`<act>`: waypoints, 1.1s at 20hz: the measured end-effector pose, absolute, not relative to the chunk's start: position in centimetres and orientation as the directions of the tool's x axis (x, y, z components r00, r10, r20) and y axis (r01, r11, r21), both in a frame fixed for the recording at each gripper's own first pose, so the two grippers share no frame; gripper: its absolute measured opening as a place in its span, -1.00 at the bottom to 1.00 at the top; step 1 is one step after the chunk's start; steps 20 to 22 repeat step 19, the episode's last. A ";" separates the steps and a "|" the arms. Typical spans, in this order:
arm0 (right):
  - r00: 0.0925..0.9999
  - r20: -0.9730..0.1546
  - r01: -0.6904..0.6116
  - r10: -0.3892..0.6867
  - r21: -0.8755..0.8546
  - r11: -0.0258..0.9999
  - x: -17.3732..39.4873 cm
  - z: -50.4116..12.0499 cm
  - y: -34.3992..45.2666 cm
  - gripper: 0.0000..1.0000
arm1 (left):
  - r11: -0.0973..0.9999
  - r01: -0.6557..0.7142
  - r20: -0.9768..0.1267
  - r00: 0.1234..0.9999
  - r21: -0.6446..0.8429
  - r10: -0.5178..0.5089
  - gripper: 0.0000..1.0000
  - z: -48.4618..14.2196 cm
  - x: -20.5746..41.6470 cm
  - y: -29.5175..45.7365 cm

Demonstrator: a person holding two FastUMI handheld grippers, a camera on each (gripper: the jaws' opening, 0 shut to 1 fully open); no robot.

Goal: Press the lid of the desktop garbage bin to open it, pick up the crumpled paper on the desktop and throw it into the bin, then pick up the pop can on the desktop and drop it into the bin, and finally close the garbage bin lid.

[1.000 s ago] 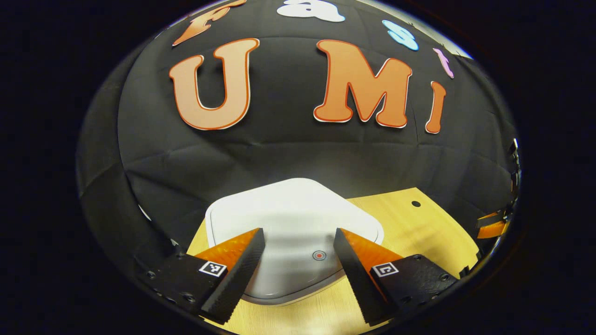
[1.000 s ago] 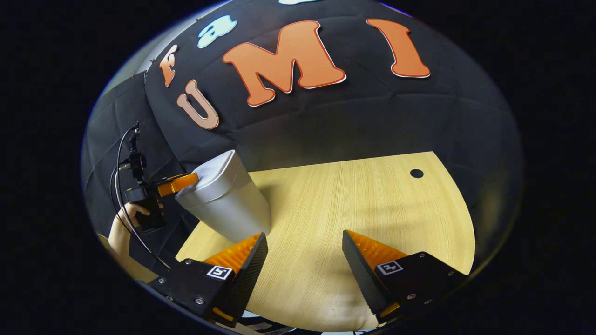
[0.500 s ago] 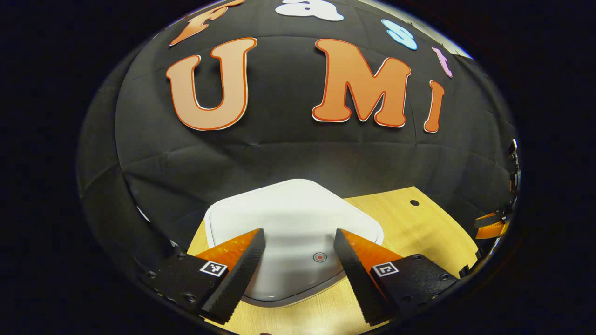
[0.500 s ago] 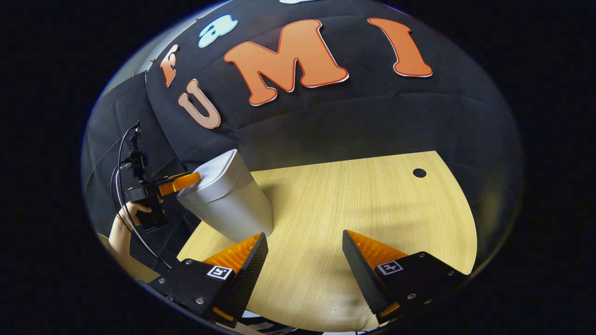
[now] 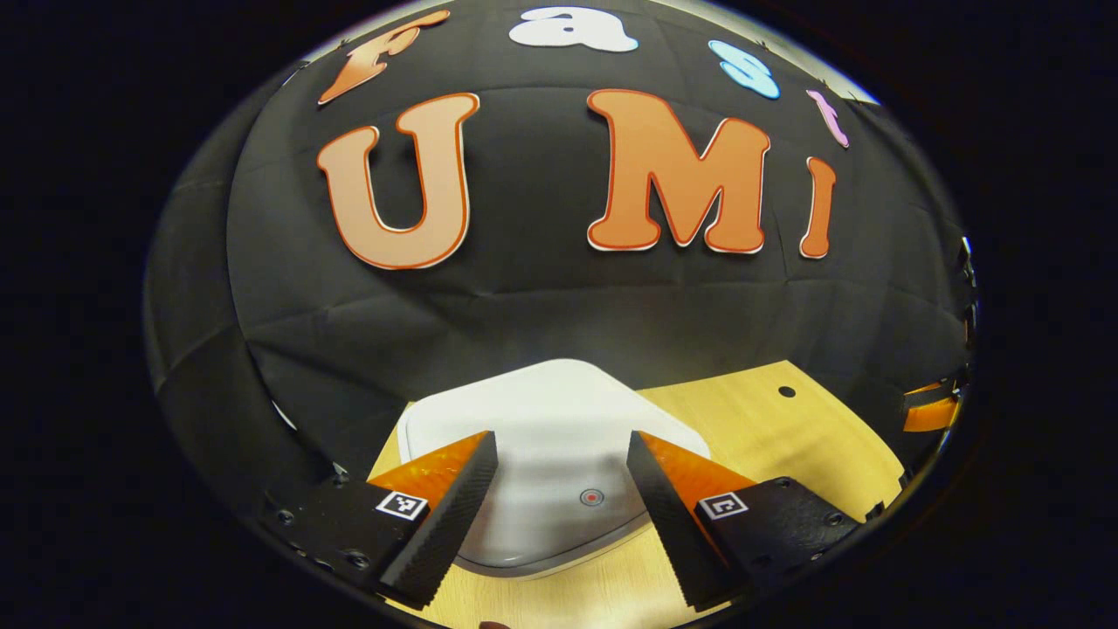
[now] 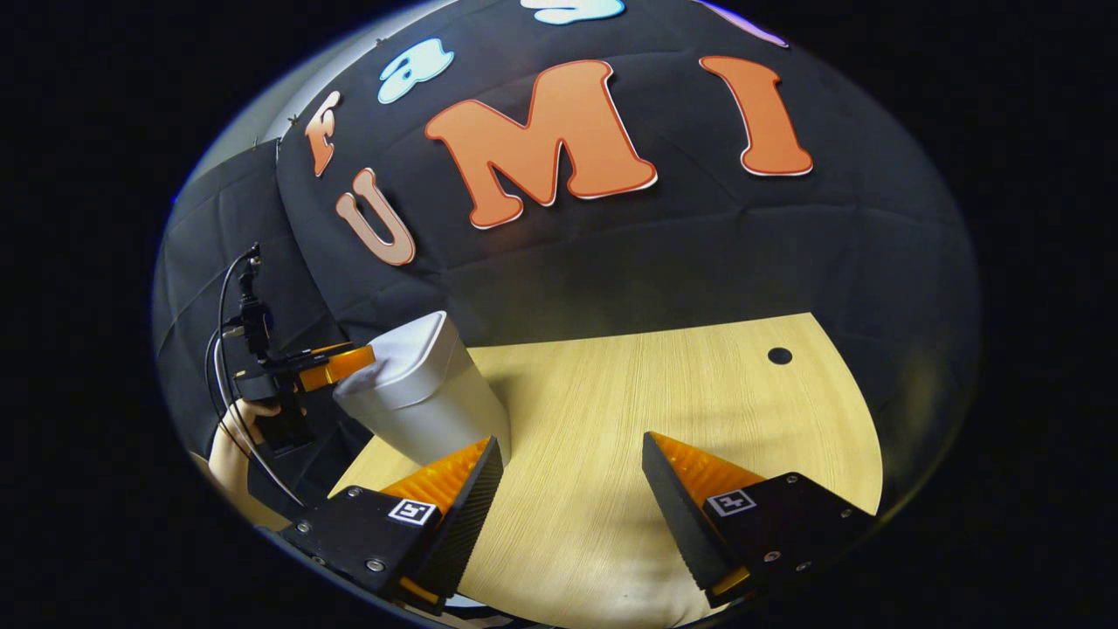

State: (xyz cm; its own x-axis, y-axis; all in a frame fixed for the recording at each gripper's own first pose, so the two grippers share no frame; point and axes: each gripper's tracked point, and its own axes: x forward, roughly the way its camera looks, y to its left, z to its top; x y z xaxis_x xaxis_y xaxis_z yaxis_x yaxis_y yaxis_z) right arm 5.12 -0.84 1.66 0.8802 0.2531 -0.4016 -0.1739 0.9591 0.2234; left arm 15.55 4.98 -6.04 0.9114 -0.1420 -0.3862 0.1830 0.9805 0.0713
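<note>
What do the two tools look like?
Each tool, left and right, has two wedge-shaped fingers with ribbed inner faces on black bolted blocks, each carrying a small square black-and-white marker. In the right gripper view the left tool appears farther off, with a black body, black cables looping from it, and a bare hand holding it.

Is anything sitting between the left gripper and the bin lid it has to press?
Nothing visible does. The left gripper hangs open just above the closed white lid, the lid's red-dotted button between its fingers.
</note>
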 end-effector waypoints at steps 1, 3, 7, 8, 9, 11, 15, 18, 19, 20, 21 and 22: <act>0.887 -0.389 -0.175 0.247 0.212 0.961 5.6 2.3 -0.8 0.92 | 0.980 0.187 -0.372 0.916 0.064 -0.150 0.93 -5.2 15.3 4.6; 0.907 -0.352 -0.174 0.230 0.183 0.967 6.4 4.0 -0.8 0.92 | 0.979 0.198 -0.346 0.923 0.048 -0.170 0.93 -3.8 15.3 3.3; 0.943 -0.273 -0.155 0.191 0.147 0.977 7.8 6.9 -0.7 0.92 | 0.972 0.228 -0.280 0.937 0.047 -0.207 0.93 -0.7 14.0 0.8; 0.950 -0.257 -0.147 0.178 0.137 0.980 8.0 7.2 -0.7 0.92 | 0.972 0.227 -0.265 0.942 0.056 -0.205 0.92 -0.1 13.6 0.5; 0.956 -0.241 -0.141 0.168 0.128 0.982 8.1 7.6 -0.6 0.93 | 0.970 0.233 -0.247 0.946 0.063 -0.211 0.92 0.4 13.3 0.0; 0.965 -0.214 -0.128 0.150 0.113 0.985 8.2 8.3 -0.7 0.92 | 0.966 0.252 -0.202 0.950 0.052 -0.237 0.92 1.5 12.7 -1.4; 0.977 -0.185 -0.096 0.108 0.072 0.993 7.9 8.3 -1.0 0.93 | 0.971 0.237 -0.177 0.957 0.014 -0.231 0.89 0.1 10.0 -2.3; 0.988 -0.139 -0.065 0.072 0.056 0.996 7.3 8.8 -1.5 0.93 | 0.972 0.234 -0.184 0.956 -0.005 -0.231 0.90 -1.5 8.9 -2.9; 0.990 -0.123 -0.056 0.063 0.061 0.997 7.0 8.7 -1.6 0.92 | 0.970 0.241 -0.182 0.954 -0.003 -0.238 0.89 -1.8 8.5 -3.1; 0.990 -0.123 -0.056 0.063 0.061 0.997 7.0 8.7 -1.6 0.92 | 0.970 0.241 -0.182 0.954 -0.003 -0.238 0.89 -1.8 8.5 -3.1; 0.990 -0.123 -0.056 0.063 0.061 0.997 7.0 8.7 -1.6 0.92 | 0.970 0.241 -0.182 0.954 -0.003 -0.238 0.89 -1.8 8.5 -3.1; 0.990 -0.123 -0.056 0.063 0.061 0.997 7.0 8.7 -1.6 0.92 | 0.970 0.241 -0.182 0.954 -0.003 -0.238 0.89 -1.8 8.5 -3.1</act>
